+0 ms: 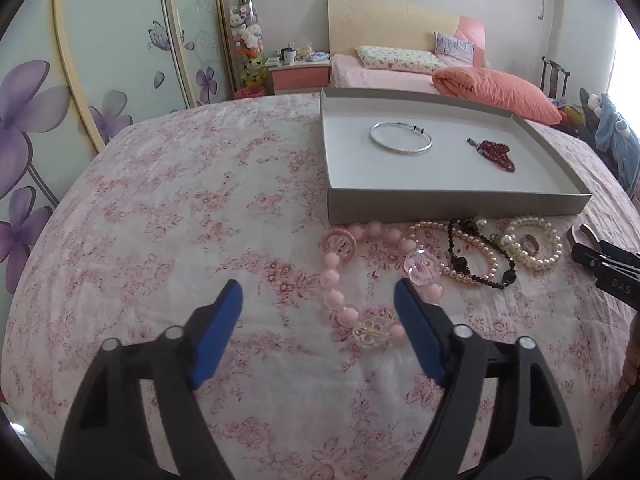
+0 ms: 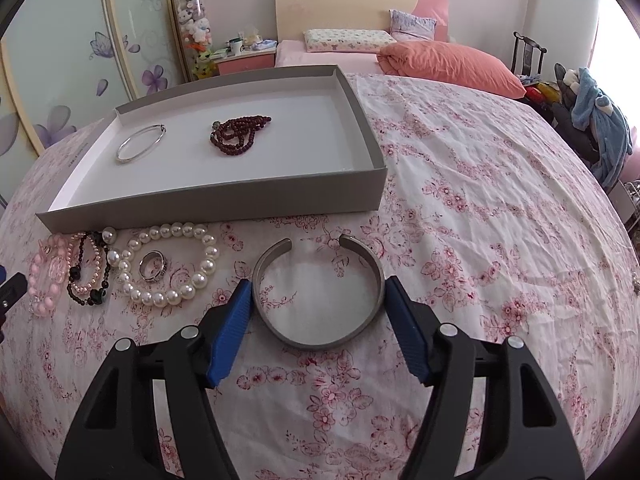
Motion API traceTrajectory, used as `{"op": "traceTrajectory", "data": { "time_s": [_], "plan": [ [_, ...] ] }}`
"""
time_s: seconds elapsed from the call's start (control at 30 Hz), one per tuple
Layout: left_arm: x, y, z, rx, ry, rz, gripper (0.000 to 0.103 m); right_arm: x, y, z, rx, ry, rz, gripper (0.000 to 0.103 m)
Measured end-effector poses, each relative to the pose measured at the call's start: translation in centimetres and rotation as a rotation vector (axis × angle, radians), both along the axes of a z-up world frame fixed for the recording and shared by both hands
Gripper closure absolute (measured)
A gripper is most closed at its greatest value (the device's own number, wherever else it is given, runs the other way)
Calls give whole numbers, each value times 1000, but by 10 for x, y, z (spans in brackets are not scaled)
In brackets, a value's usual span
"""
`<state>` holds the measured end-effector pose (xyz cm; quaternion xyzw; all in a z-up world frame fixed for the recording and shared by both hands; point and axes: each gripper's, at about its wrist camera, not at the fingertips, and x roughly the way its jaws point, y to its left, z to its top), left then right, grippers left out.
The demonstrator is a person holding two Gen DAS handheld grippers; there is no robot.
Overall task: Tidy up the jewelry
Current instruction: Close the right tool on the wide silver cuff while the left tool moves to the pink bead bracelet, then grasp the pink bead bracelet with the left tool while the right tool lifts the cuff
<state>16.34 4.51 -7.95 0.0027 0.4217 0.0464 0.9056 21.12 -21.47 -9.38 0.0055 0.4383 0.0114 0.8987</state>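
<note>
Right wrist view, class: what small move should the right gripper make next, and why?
Probably close the right gripper on the open-ended grey metal cuff bracelet. Its blue pads already flank the cuff, which lies flat on the floral bedsheet, still outside the shallow grey cardboard tray.

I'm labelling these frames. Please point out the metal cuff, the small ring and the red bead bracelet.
metal cuff [image 2: 316,342]: right wrist view, near band.
small ring [image 2: 152,265]: right wrist view, its band.
red bead bracelet [image 2: 238,132]: right wrist view, bead cluster.
</note>
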Motion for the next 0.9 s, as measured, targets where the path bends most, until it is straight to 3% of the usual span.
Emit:
{"op": "traceTrajectory", "data": {
  "time_s": [0.1,0.33,0.57,0.9],
  "plan": [
    [10,0,-8,-6,37,14,43,0,0,0,0,0,1,36],
    [22,1,-15,1,53,11,50,0,1,0,0,0,0,36],
    [20,-2,-14,-13,46,-8,88,0,1,0,0,0,0,36],
    [19,0,-15,-6,45,10,87,0,2,0,-4,1,3,36]
  ]
}}
